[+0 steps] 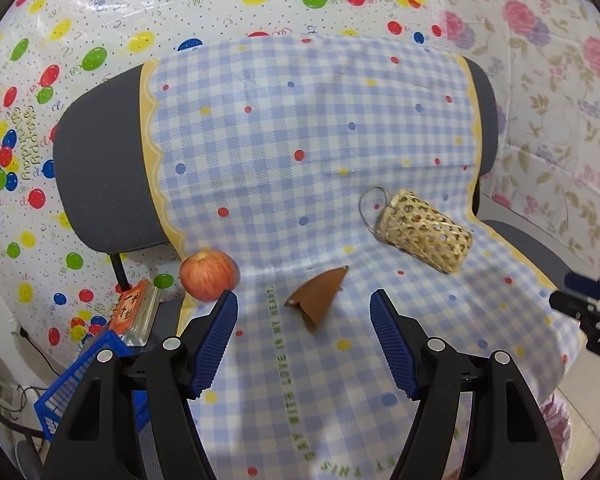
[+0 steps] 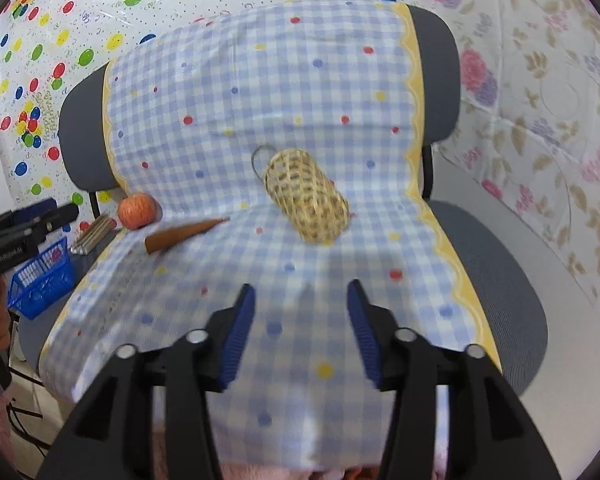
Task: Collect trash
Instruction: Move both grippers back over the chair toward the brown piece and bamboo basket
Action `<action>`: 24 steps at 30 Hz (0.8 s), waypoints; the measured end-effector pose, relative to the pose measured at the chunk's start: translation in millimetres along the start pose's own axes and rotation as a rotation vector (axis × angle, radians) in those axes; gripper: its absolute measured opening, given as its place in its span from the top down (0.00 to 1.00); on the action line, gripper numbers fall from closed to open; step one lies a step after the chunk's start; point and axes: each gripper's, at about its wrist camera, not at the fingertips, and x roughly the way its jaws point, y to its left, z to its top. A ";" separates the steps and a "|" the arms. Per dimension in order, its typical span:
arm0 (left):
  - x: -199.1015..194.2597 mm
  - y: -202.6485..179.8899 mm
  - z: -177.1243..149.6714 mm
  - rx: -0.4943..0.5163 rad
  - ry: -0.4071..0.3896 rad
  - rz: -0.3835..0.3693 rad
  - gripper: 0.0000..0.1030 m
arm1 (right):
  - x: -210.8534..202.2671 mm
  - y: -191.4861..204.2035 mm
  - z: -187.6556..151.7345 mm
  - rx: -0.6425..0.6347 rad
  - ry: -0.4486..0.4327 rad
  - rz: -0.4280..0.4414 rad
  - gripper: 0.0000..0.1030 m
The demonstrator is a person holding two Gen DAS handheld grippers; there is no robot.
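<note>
Brown paper cone point(image 1: 320, 300) lies mid-frame on the checked cloth point(image 1: 300, 140).

Light, crushable; pinch its open rim gently. Apple point(image 1: 209, 275) left, woven basket point(image 1: 424, 230) right. Left gripper point(image 1: 304, 338) and right gripper point(image 2: 302, 332) both gape, holding nothing.

Grey office chair point(image 2: 496, 280) draped in a blue-and-white checked cloth point(image 1: 300, 128), bearing on its seat: one red apple point(image 1: 209, 275) at the cloth's left edge, one brown folded paper scrap point(image 1: 320, 300), one woven bamboo basket point(image 1: 424, 230) lying on its side.
</note>
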 end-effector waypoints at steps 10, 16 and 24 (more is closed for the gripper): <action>53.4 -2.4 -16.6 -0.014 0.065 -0.022 0.33 | 43.6 -2.7 21.2 0.013 0.025 0.004 0.40; 81.0 1.3 -35.4 -0.055 0.127 -0.058 0.36 | 58.1 -9.3 9.8 0.029 0.057 0.008 0.37; 117.8 5.8 -36.3 -0.111 0.196 -0.115 0.67 | 68.7 -15.4 10.0 0.029 0.064 -0.008 0.50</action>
